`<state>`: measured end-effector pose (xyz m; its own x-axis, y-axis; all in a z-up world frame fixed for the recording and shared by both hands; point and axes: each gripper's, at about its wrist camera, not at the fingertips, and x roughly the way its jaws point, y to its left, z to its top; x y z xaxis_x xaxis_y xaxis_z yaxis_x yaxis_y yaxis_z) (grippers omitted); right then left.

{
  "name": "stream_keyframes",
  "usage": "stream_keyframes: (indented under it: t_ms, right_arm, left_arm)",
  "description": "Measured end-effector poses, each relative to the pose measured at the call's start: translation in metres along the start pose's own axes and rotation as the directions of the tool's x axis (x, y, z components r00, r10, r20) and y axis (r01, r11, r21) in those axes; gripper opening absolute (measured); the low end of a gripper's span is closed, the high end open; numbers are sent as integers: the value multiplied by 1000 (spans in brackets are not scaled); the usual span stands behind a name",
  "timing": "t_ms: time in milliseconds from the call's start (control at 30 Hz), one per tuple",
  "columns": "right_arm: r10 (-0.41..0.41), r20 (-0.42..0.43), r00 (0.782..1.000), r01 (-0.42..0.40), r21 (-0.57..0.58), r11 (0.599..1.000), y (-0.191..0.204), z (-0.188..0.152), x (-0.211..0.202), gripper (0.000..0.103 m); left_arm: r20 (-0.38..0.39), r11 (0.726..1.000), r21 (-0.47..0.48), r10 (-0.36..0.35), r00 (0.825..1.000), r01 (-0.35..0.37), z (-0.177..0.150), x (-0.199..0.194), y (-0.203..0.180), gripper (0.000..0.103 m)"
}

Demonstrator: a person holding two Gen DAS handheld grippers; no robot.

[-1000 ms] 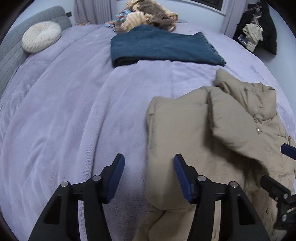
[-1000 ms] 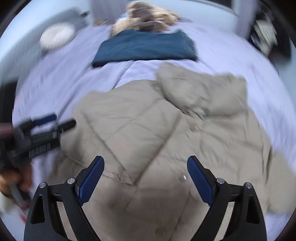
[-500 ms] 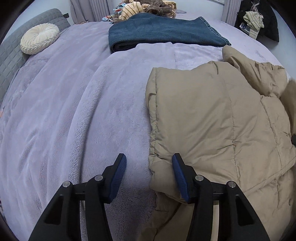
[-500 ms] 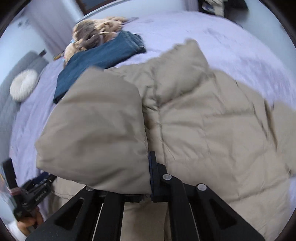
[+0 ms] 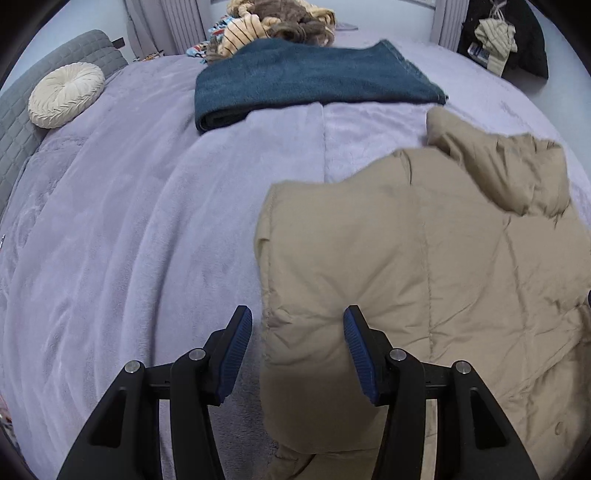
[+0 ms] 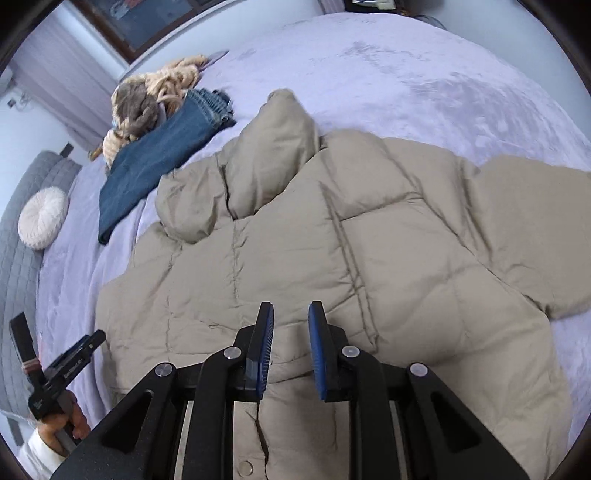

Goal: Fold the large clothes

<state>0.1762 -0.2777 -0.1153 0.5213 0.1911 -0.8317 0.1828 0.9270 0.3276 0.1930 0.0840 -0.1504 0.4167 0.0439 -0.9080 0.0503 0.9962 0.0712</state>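
Note:
A tan puffer jacket (image 5: 424,266) lies spread on the lilac bed cover (image 5: 129,240), hood toward the far side. My left gripper (image 5: 297,334) hovers over the jacket's near left edge, jaws half apart, with the edge lying under and between them and the pads not pressing. My right gripper (image 6: 291,334) points down at the jacket (image 6: 314,240) near its lower middle. Its jaws are opening from a narrow gap, with nothing between the blue pads. In the right wrist view a hand holds the left gripper (image 6: 62,373) at the lower left.
Folded dark blue fabric (image 5: 310,81) lies beyond the jacket, with a heap of knitted clothes (image 5: 280,22) behind it. A round cream cushion (image 5: 66,94) rests by the grey headboard (image 5: 22,122). Dark clothing (image 5: 517,40) hangs at the far right.
The right gripper shut on a flap of the jacket, carried it across, then let go and now stands slightly apart. The left gripper slid closer to the jacket's left edge.

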Motion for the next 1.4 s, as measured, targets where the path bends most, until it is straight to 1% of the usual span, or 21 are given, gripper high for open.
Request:
stream_keyframes:
  t_ms: [67,100,133,167,267,400,467,500,633,667,700,733,800,900,1000,1067,1100,1300,1333,1367,1400]
  right_arm:
    - [-51,-58,997,48,-42,998,-1,-2,22,20]
    - [-72,-90,993,69,-40,997,-7,-3,34,19]
    - [-80,-116,990,76,-35,996,-13,-7,42,12]
    - [-73,-122,990,70,-29,997,-21,-12,42,11]
    - [-29,-130,991,32,25,999,-40,-16,28,11]
    - [63,-138,988,-43,147,988,-70,-23,-6,28]
    - [112,-130,985,-83,206,975,-86,-33,-23,52]
    - [120,-126,985,-90,221,971,-90,-37,-29,54]
    - [138,-122,983,-100,280,955,-114,-57,-56,56]
    - [141,-121,983,-101,291,952,-117,-59,-60,60]
    - [141,-117,983,-100,301,948,-123,-62,-66,61]
    - [140,-114,984,-99,305,947,-126,-64,-71,63]
    - [142,-107,984,-102,317,943,-131,-65,-77,64]
    - [150,-96,984,-110,335,936,-146,-66,-87,71]
    - [148,-84,985,-110,354,929,-169,-66,-97,74]
    - [139,-69,988,-104,375,921,-191,-63,-103,81]
    - [136,-56,989,-104,391,915,-204,-61,-106,81]
    - [118,36,992,-119,540,833,-289,-53,-119,84]
    - [114,47,992,-120,564,817,-305,-51,-119,90]
    - [111,56,992,-123,582,804,-319,-50,-119,103]
    - [104,73,992,-127,597,792,-331,-49,-120,103]
  left_arm:
    - [-12,1000,4,10,1000,-10,-7,9,-5,56]
    - [-10,1000,2,20,1000,-20,-8,11,-6,60]
    - [-13,1000,-1,26,1000,-26,-8,11,-6,61]
    - [-22,1000,-4,23,999,-23,-7,8,-6,61]
    - [-32,999,23,38,999,-37,-3,-7,-10,61]
    - [-37,997,74,-22,999,25,-5,-40,-24,61]
    - [-43,995,86,-39,998,43,-9,-55,-35,61]
    - [-50,994,86,-61,997,65,-12,-64,-43,61]
    - [-94,988,81,-125,988,133,-27,-90,-75,61]
    - [-100,985,86,-138,985,147,-31,-96,-86,73]
    - [-98,984,87,-144,985,153,-34,-102,-95,96]
    - [-84,984,88,-149,985,157,-36,-109,-103,103]
    - [-62,980,105,-165,984,171,-41,-123,-122,103]
    - [-84,976,121,-171,982,180,-45,-133,-153,103]
    - [-110,975,125,-169,980,182,-48,-135,-179,103]
    - [-123,974,131,-169,978,184,-50,-135,-197,103]
    - [-129,974,132,-169,977,186,-50,-134,-204,103]
    - [-184,971,131,-176,967,202,-56,-121,-240,103]
    - [-195,971,129,-175,965,203,-56,-119,-244,103]
    - [-210,968,129,-186,960,216,-56,-117,-248,103]
    - [-220,965,130,-196,956,228,-57,-116,-253,103]
